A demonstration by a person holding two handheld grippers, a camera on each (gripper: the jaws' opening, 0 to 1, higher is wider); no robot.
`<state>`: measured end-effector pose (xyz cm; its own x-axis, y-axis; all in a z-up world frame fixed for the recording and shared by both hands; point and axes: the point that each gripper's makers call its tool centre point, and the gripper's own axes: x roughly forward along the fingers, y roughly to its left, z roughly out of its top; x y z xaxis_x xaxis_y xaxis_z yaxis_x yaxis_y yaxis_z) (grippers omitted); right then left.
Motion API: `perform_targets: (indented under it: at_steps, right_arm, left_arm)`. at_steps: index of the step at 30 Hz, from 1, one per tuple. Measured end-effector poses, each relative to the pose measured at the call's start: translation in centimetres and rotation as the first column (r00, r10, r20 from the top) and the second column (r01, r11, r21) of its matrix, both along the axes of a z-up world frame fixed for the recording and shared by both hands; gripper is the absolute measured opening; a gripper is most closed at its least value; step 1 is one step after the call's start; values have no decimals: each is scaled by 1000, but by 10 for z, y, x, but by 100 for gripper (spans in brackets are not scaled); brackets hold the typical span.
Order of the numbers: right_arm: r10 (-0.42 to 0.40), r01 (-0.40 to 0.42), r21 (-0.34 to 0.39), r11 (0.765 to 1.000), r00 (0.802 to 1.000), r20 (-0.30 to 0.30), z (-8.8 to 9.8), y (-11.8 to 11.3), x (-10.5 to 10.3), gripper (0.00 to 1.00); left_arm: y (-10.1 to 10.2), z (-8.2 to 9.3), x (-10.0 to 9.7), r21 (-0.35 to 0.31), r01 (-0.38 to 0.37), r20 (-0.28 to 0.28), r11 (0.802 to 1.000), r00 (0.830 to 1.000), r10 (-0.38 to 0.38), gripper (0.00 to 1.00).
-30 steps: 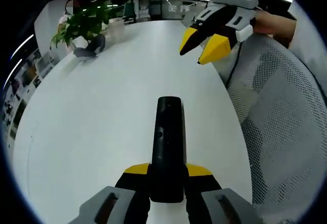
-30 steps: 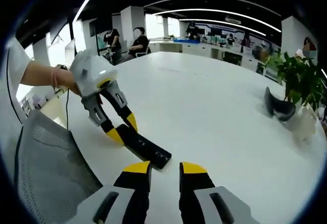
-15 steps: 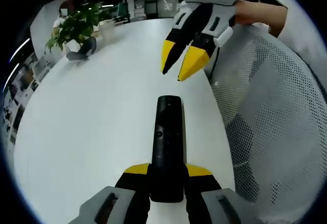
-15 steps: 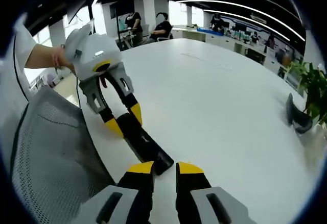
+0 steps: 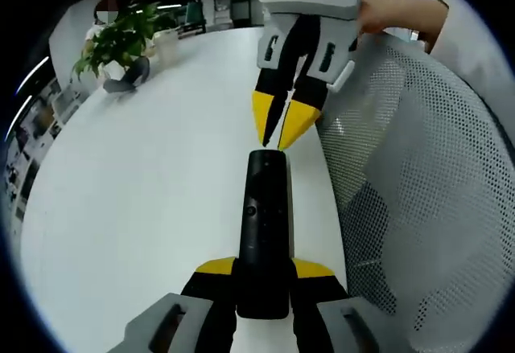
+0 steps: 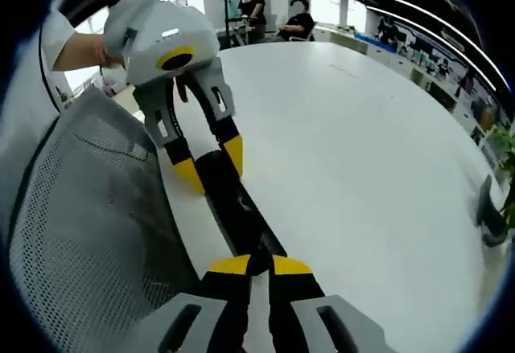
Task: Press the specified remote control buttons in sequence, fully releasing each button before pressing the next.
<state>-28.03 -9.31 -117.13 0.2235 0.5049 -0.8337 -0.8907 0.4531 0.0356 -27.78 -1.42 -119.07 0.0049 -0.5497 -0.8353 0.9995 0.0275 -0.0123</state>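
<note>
Left gripper view has the black remote control [image 5: 265, 228] clamped between the left gripper [image 5: 263, 277] jaws, held lengthwise above the white table [image 5: 153, 192], with the right gripper [image 5: 279, 132] coming in from above, its yellow tips drawn nearly together and poised at the remote's far end. Right gripper view shows those near-closed tips at the remote's end, a mesh chair back [image 6: 88, 216] beside it, and seated people [image 6: 299, 25] at the table's far side.
</note>
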Motion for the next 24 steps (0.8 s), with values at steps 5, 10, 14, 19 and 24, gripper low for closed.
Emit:
perform_targets:
  at_steps: [5,10,14,19,24]
  right_arm:
    - [69,-69,-36,997,998,2,-2,1,-2,0]
    - [127,-127,-76,989,992,-10,-7,0,-5,0]
    - [150,-151,-100,984,989,-11,-9,-2,-5,0]
    - [171,-172,-109,979,985,-15,-9,-2,-4,0]
    - [187,-189,-119,975,982,-25,-9,-1,-4,0]
  left_arm:
    - [0,0,-5,4,-2,4,1000,1000,2,24]
    - [0,0,-6,2,-11,3,1000,1000,11,24]
    - [0,0,-6,2,-8,0,1000,1000,8,24]
    - [0,0,-6,-3,-15,5,1000,1000,15,24]
    - [1,0,-6,3,-15,4,1000,1000,15,24]
